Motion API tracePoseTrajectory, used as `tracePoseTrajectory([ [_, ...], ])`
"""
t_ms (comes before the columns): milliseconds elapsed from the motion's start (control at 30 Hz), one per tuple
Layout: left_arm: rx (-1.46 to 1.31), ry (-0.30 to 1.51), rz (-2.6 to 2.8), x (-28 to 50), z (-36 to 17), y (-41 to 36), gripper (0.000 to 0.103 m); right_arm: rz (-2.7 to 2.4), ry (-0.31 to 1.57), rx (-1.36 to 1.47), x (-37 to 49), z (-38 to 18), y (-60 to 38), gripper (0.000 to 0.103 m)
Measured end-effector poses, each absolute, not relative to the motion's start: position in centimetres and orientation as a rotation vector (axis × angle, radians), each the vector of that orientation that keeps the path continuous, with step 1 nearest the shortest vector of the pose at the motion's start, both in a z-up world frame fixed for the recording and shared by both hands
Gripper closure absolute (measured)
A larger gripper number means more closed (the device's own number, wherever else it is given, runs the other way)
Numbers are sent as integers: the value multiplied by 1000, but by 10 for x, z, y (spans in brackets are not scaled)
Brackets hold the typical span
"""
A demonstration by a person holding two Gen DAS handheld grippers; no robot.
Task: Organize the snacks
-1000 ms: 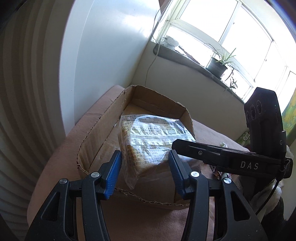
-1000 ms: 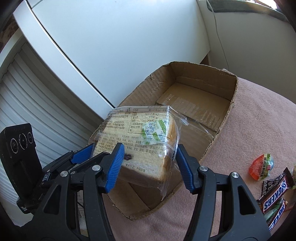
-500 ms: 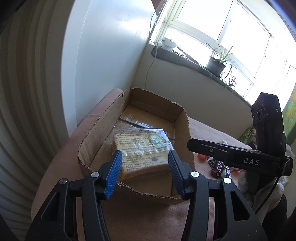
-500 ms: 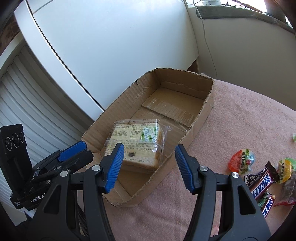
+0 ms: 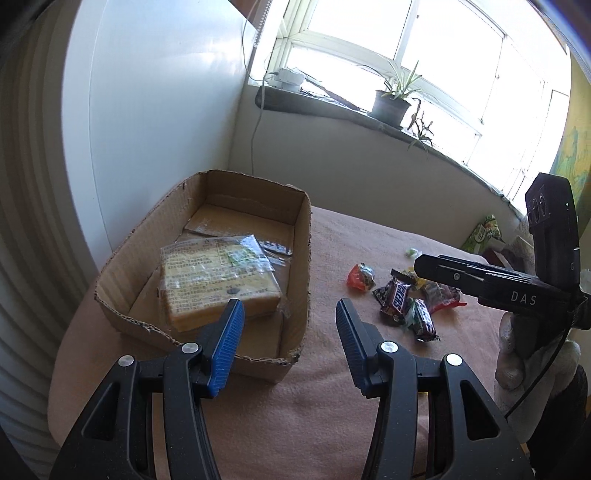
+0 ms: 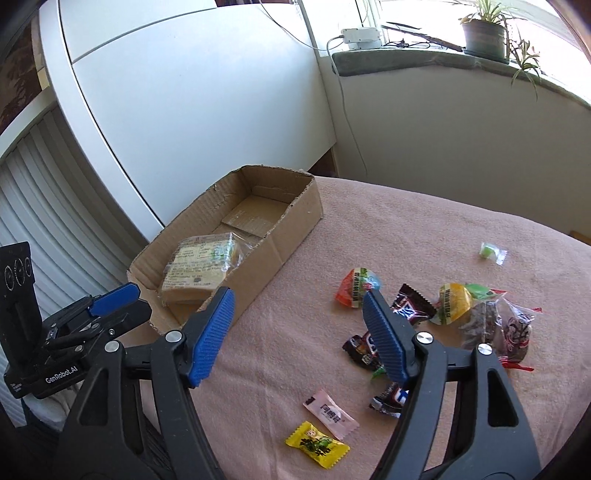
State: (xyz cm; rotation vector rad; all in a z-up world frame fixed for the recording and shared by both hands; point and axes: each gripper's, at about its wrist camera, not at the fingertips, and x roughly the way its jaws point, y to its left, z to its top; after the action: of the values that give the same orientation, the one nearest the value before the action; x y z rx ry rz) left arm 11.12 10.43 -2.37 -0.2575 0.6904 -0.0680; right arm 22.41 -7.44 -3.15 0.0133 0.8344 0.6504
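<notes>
A wrapped bread slice pack lies flat in the near end of an open cardboard box; it also shows in the right wrist view inside the box. My left gripper is open and empty, above the box's near right corner. My right gripper is open and empty, over the pink cloth between the box and a pile of snacks. Snickers bars, an orange jelly cup, a yellow-green one and dark wrapped snacks lie in that pile.
A pink sachet and a yellow candy lie near the cloth's front. A small green candy lies apart at the right. A white cabinet stands behind the box. A windowsill holds a potted plant.
The bread pack went from between both grippers' fingers down into the box. Both grippers have pulled back and swung right, bringing the snack pile into view.
</notes>
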Motion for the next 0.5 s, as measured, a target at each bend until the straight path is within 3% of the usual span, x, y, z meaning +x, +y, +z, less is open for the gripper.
tracePoseTrajectory([
  [500, -197, 833, -242, 111, -61, 22, 53, 486, 914, -22, 203, -70, -163, 28],
])
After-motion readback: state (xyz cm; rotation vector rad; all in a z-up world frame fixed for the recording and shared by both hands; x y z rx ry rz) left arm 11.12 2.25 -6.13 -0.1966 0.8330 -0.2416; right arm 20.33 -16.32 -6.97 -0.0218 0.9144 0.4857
